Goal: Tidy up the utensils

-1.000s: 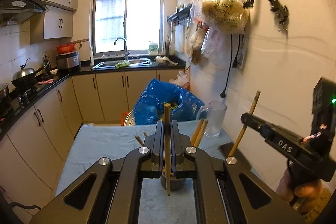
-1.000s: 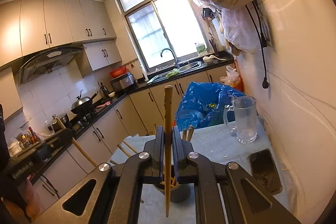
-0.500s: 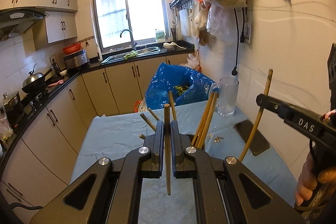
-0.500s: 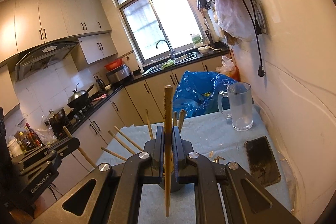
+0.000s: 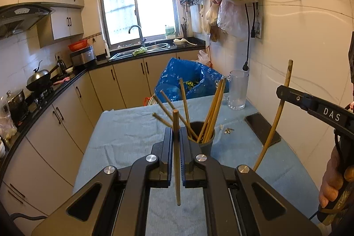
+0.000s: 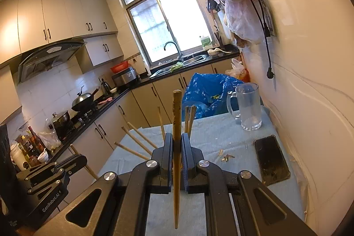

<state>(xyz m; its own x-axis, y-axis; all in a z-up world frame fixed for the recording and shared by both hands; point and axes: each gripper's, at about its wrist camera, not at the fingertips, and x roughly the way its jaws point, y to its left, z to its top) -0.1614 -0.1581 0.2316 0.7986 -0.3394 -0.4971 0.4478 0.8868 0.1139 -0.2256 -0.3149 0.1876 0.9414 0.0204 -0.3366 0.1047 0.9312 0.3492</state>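
Chopsticks: one chopstick [image 5: 176,154] is standing nearly upright between the jaws of the left hand-held gripper [image 5: 176,136], which is pinching it at mid-length, its lower tip hanging above the blue cloth of the worktop [image 5: 124,132]. A second chopstick [image 6: 176,147] is being pinched in the same upright manner by the right hand-held gripper [image 6: 176,143]; in the left wrist view this gripper is entering from the right edge, a hand [image 5: 334,180] wrapping its grip, and its chopstick is leaning slightly.

Just beyond the left gripper's jaws a dark cup [image 5: 202,138] is standing on the worktop, holding more chopsticks [image 5: 213,107] that are fanning out to left and right. In the right wrist view the cup itself is hidden behind the jaws; only the fanned sticks are showing.

Right of the cup, small scraps [image 5: 226,128] are lying on the cloth, and a black phone [image 6: 271,158] is lying flat near the wall. Farther back at the right, a clear glass mug [image 6: 246,106] is standing near the worktop's far edge, with a blue bag [image 5: 188,81] behind it.
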